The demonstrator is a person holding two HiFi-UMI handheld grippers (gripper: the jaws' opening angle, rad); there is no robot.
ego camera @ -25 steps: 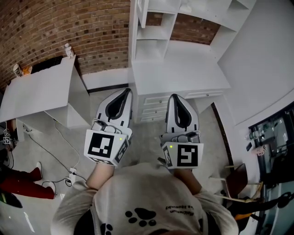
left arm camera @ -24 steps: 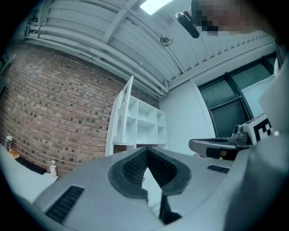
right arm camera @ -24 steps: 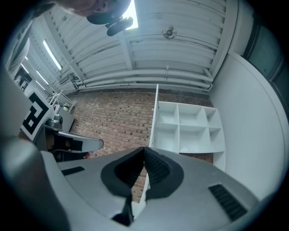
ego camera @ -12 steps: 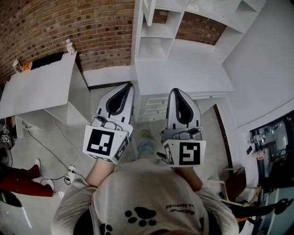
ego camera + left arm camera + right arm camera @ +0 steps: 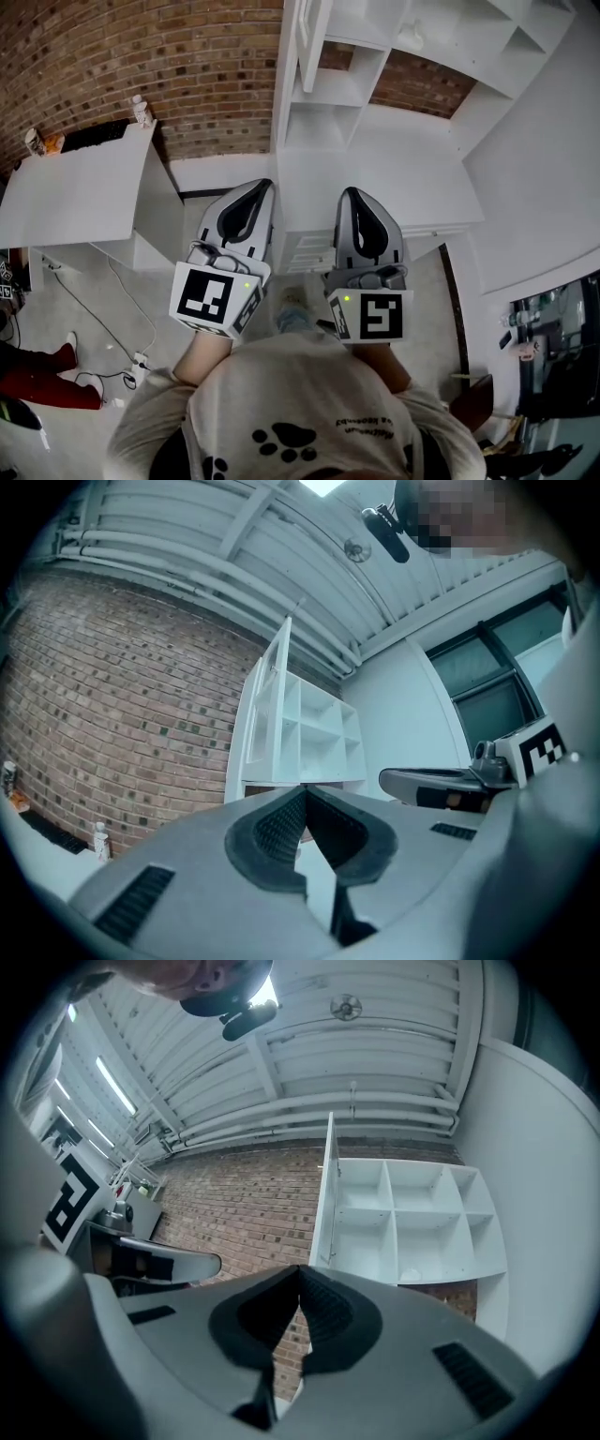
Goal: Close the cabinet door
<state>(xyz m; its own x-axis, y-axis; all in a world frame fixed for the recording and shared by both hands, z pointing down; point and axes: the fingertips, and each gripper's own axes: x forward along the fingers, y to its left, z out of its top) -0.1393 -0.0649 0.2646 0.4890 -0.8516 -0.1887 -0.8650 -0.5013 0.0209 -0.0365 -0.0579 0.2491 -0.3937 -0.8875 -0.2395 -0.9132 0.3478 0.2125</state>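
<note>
Cabinet door [image 5: 312, 37] ajar above desk [image 5: 384, 169], brick wall [image 5: 141, 47] left, L gripper [image 5: 264, 186], R gripper [image 5: 349, 193] near desk edge, jaws clenched empty

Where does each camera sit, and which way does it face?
Head view: on the head, steeply down at left gripper, right gripper, desk; shirt, forearms show.
Left gripper view: on that gripper, along shut jaws toward the open door; right gripper shows.
Right gripper view: likewise, toward shelves; left gripper shows.
Gripper views share door, shelves.
</note>
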